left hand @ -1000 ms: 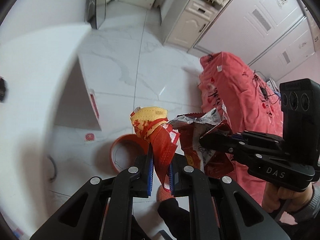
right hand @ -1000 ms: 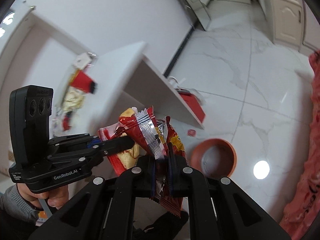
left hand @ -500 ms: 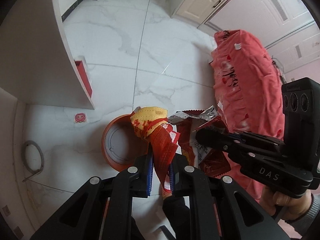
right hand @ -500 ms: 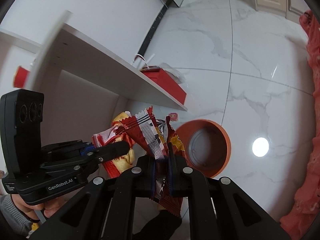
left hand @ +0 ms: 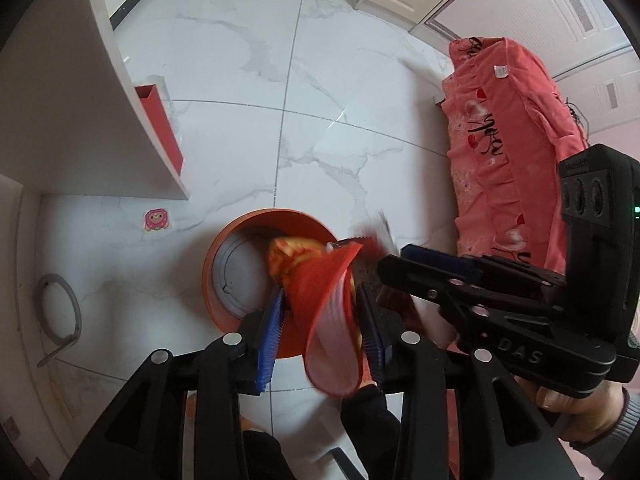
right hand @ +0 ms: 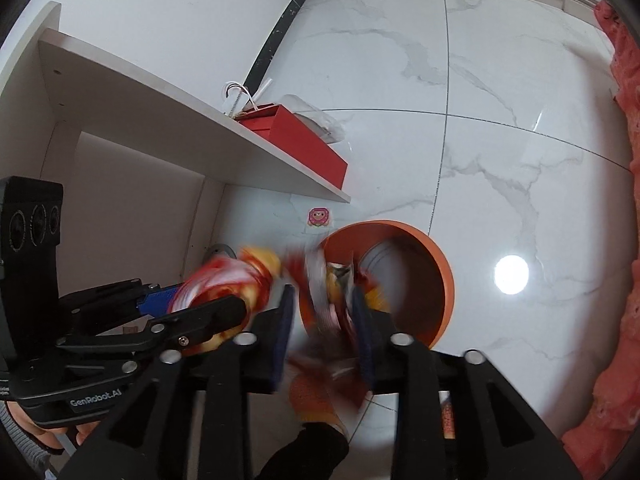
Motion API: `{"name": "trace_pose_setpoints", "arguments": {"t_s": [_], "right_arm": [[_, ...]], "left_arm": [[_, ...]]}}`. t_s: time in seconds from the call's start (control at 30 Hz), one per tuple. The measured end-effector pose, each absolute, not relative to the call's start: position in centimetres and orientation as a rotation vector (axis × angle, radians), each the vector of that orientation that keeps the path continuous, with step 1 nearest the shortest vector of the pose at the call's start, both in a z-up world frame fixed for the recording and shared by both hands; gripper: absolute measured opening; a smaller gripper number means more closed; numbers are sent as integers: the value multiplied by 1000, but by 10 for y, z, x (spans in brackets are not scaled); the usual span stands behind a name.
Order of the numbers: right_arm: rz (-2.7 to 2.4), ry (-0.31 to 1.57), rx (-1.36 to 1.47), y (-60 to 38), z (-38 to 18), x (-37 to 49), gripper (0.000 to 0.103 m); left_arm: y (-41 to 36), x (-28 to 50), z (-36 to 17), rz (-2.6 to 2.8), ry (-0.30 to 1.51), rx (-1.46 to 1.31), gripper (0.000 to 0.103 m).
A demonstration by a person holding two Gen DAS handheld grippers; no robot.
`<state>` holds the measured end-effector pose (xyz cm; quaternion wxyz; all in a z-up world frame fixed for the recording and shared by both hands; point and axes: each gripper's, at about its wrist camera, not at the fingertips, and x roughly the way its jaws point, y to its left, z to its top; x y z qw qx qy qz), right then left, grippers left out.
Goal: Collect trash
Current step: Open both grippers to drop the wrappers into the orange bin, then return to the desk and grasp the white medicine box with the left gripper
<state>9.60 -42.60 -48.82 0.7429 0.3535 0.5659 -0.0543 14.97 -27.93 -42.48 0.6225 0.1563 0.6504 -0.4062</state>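
Observation:
An orange round bin stands on the marble floor right below both grippers. My left gripper hangs over the bin's near rim. Its jaws are opening, and a red and yellow snack wrapper lies loose and blurred between the blue pads. My right gripper hangs beside it, its jaws opening too. A red and silver wrapper, smeared by motion, drops between the fingers toward the bin.
A white desk panel juts out at the left with a red box against it. A pink sticker lies on the floor. Pink-red cloth covers furniture at the right. A grey hose loop lies at the left.
Both grippers came down close over the orange bin and their jaws parted. The two wrappers, gripped firmly before, now hang loose and blurred between the pads.

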Motion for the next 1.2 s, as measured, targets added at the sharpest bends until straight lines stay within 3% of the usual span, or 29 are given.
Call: {"name": "trace_pose_setpoints", "arguments": {"t_s": [0.3,0.57,0.9,1.0,1.2], "right_arm": [[-114,1219,769,-428,-464,90,42],[-73,1182,750,-424,-405,82,42],[16,1110,703,-411,-285,73,42],[63,1078,668,-401,-245,74,42],[151,1018,604,-379,-175,84,42]], "left_arm": [[-276,149,-415,-929,1479,363,44],[-268,140,-368,-927,1419,372,44],[-246,123,-260,-925,1284,329,45],[-235,120,-225,-903,1217,319,58],[-207,118,-165,-853,1101,285,58]]}}
